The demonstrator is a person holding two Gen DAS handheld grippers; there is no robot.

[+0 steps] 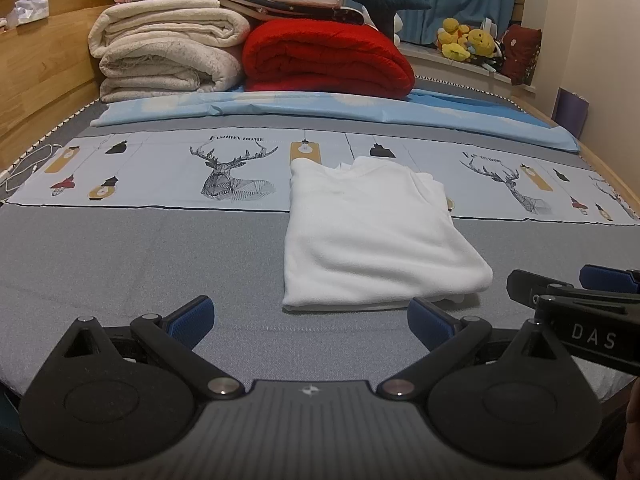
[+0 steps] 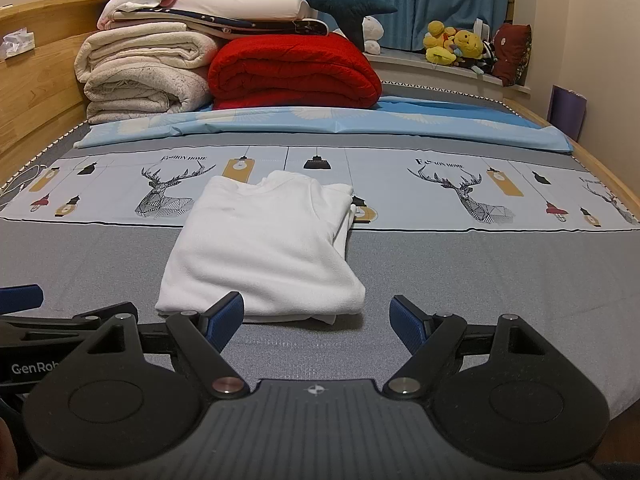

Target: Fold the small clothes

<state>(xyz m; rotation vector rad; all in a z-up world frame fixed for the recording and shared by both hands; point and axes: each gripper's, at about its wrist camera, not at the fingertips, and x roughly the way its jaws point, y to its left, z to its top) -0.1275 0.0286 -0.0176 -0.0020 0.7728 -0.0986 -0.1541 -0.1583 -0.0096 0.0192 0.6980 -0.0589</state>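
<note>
The bed (image 1: 120,248) carries stacked blankets (image 1: 168,52) at its far edge. A folded white garment (image 1: 372,232) lies mid-bed, toward the near edge. Left gripper (image 1: 310,320) and right gripper (image 2: 316,318) hover just before it, fingers apart, empty.

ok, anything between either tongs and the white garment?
Nothing visible. Left tongs and right tongs are both open, just short of the folded white garment's near edge, with only bare grey bedspread in the gaps. The blankets sit far behind it.
</note>
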